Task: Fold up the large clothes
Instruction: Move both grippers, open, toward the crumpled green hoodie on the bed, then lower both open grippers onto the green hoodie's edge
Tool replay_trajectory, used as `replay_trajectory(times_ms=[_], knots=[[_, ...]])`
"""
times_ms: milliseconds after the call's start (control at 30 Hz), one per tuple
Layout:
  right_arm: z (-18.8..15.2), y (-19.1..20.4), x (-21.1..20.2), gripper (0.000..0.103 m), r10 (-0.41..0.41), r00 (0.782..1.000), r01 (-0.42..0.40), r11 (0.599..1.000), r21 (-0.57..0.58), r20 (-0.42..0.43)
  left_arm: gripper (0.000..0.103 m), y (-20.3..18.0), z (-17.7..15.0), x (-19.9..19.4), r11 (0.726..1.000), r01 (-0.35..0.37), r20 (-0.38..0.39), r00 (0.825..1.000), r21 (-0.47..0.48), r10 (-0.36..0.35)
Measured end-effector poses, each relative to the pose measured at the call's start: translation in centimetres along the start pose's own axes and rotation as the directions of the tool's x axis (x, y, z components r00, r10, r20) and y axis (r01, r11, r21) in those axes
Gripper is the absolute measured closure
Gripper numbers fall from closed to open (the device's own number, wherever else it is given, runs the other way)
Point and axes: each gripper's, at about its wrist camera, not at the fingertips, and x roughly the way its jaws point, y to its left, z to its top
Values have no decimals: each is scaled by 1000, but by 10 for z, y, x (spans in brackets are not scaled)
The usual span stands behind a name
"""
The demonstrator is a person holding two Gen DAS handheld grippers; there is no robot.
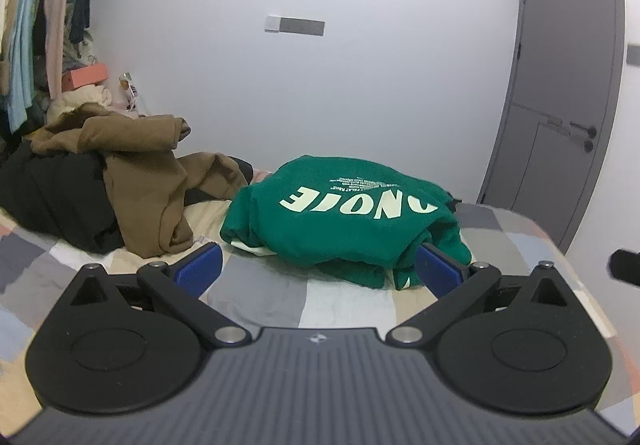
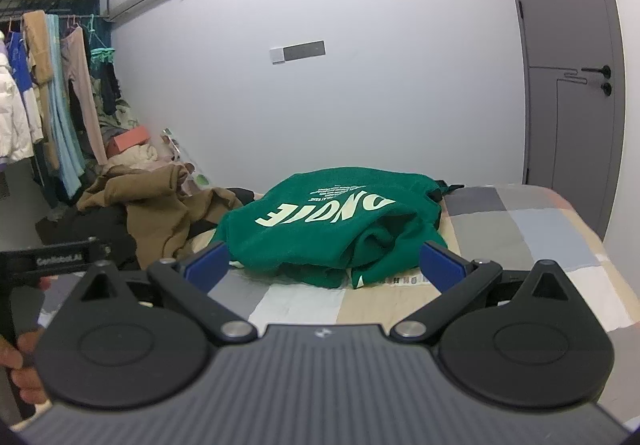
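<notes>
A green sweatshirt [image 1: 348, 221] with pale lettering lies bunched and loosely folded on the patchwork bedspread [image 1: 280, 293]; the right wrist view shows the same sweatshirt [image 2: 328, 229] just beyond the fingers. My left gripper [image 1: 318, 269] is open, its blue fingertips spread wide, nothing between them, and the right-hand pad is close to the sweatshirt's near edge. My right gripper [image 2: 324, 265] is open too, held low in front of the sweatshirt and holding nothing.
A brown garment [image 1: 156, 181] drapes over a black pile [image 1: 56, 201] at the left of the bed. Hanging clothes [image 2: 48, 105] fill the left wall. A grey door [image 1: 560, 93] stands at right. A hand [image 2: 20, 365] holds the other gripper at lower left.
</notes>
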Motion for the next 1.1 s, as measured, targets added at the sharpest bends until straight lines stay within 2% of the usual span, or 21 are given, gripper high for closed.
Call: replay_trajectory(times_ms=[167, 333, 433, 567, 667, 767, 900, 1100], knots=[[12, -6, -9, 0, -8, 1000, 8, 1000, -6, 10, 0, -15, 18, 9, 999, -14, 5, 1000, 36, 14], [22, -14, -5, 0, -25, 1000, 25, 1000, -4, -6, 0, -28, 28, 22, 1000, 22, 5, 1000, 18, -22], [36, -14, 8, 0, -31, 999, 33, 997, 69, -29, 0, -31, 30, 34, 999, 43, -4, 999, -11, -43], [60, -2, 33, 0, -12, 1000, 13, 989, 145, -7, 0, -30, 35, 55, 999, 42, -19, 999, -9, -42], [68, 14, 55, 0, 8, 1000, -10, 991, 131, 13, 0, -27, 41, 72, 999, 41, -20, 999, 2, -41], [61, 19, 75, 0, 16, 999, -18, 997, 77, 28, 0, -21, 48, 92, 999, 45, -15, 999, 20, -45], [38, 6, 96, 0, 37, 999, -41, 995, 91, 40, 0, -17, 50, 122, 999, 50, -8, 999, 12, -50], [16, -24, 133, 0, -6, 999, 2, 995, 101, 39, 0, -18, 32, 169, 997, 70, -23, 997, -10, -71]])
